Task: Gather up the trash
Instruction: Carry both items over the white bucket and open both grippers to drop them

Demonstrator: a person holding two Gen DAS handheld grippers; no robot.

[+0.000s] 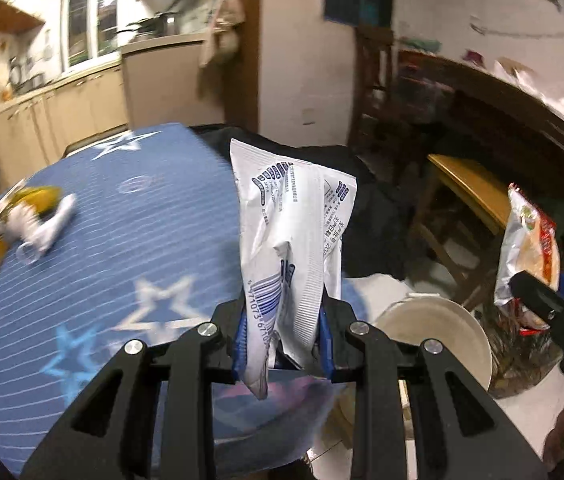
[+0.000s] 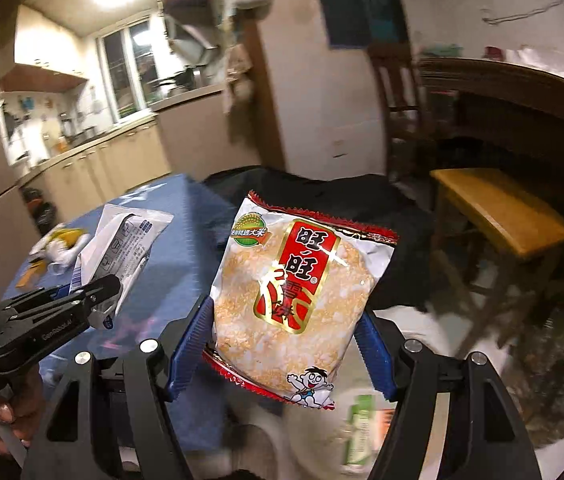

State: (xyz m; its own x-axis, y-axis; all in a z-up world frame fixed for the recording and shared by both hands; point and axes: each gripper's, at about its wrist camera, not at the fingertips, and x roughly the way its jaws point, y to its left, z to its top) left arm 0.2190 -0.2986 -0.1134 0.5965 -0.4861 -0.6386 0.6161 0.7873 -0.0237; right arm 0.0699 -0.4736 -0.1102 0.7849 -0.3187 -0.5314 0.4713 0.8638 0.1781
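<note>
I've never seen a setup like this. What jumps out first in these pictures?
The red-and-silver rice cracker packet, clamped between the right gripper's blue pads, fills the right view. The left gripper pinches a crumpled white barcoded wrapper above the blue star-patterned tablecloth, where more litter lies.

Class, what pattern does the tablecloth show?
Blue tablecloth with thin white stripes and star outlines, clearest in the left wrist view.

Home kitchen: cabinets [image 2: 94, 168], range hood [image 2: 190, 36], wooden stool [image 2: 502, 208].
</note>
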